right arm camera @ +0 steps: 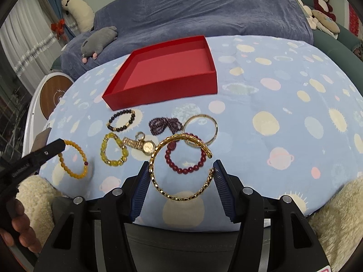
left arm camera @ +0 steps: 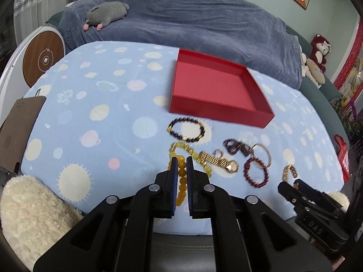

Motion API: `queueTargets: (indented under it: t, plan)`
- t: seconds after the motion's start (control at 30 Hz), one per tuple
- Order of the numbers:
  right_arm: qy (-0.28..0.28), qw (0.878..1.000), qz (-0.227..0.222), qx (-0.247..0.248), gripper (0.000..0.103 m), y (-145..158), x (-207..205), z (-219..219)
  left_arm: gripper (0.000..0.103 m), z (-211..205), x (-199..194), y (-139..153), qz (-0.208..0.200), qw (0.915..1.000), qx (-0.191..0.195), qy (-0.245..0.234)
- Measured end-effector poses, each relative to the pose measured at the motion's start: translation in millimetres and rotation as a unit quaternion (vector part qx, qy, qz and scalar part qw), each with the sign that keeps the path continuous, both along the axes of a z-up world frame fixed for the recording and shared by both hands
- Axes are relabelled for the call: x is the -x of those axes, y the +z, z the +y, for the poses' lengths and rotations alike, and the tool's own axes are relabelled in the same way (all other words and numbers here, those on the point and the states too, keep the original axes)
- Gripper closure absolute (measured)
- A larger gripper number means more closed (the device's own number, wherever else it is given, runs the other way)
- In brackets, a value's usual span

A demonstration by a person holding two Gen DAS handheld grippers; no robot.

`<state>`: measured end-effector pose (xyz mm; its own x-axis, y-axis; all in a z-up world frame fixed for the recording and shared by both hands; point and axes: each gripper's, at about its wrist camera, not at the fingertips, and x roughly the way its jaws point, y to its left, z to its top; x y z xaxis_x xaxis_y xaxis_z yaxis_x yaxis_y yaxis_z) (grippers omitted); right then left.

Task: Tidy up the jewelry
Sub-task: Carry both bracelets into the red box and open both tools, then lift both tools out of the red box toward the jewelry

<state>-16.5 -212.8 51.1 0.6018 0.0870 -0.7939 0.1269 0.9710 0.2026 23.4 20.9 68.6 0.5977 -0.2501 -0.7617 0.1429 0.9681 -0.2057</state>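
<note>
Left claw [left arm camera: 180, 158] pinched on orange bead bracelet [right arm camera: 73, 159], near tabletop's front-left edge. Right claw [right arm camera: 182, 166] spread wide around gold chain bracelet [right arm camera: 179, 166], front edge. Red open box [right arm camera: 166, 72] toward tabletop's back edge.

- The right gripper [right arm camera: 181, 170] stands with its jaws wide apart around a gold chain bracelet [right arm camera: 179, 165].
- The left gripper [right arm camera: 60, 145] touches an orange bead bracelet [right arm camera: 74, 158]; its jaw gap cannot be made out.
- A red box [right arm camera: 158, 88] sits beyond the watch [right arm camera: 141, 145] and the red bead bracelet [right arm camera: 186, 156].
</note>
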Motion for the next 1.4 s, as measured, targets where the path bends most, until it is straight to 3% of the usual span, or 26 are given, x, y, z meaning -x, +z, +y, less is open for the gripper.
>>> queueTargets:
  t: [0.27,0.53,0.87,1.1,1.17,1.23,1.33,1.4]
  plan:
    - [0.019,0.999,-0.028,0.003,0.049,35.3,-45.3,-12.7,0.096,-21.9,-46.1,46.0,-0.042,0.9987,0.018,-0.024]
    - [0.025,0.999,-0.04,-0.009,0.049,53.3,-156.8,-29.5,0.096,-57.5,-150.5,68.3,-0.071,0.9962,0.028,-0.042]
    - [0.026,1.0,-0.008,0.012,0.049,22.4,-289.2,-39.7,0.096,-83.3,-278.4,26.9,-0.033,0.9986,0.019,-0.037]
    - [0.027,0.999,0.013,0.028,0.048,-2.7,-332.9,-43.0,0.095,-94.0,-316.9,-7.5,-0.004,0.9994,-0.003,-0.035]
    - [0.024,0.999,0.014,0.033,0.045,-4.9,-335.9,-43.3,0.088,-95.7,-318.8,-10.8,-0.007,0.9994,-0.01,-0.032]
    - [0.021,0.999,0.008,0.043,0.039,-3.8,-334.2,-43.7,0.055,-96.4,-316.6,-11.2,-0.017,0.9993,-0.021,-0.024]
    - [0.019,0.998,-0.006,0.052,0.035,5.1,-325.0,-46.2,0.044,-92.6,-308.5,-3.4,-0.038,0.9988,-0.024,-0.017]
    - [0.019,0.999,-0.015,0.047,0.034,13.9,-312.8,-49.2,0.043,-90.1,-302.3,2.3,-0.038,0.9988,-0.026,-0.019]
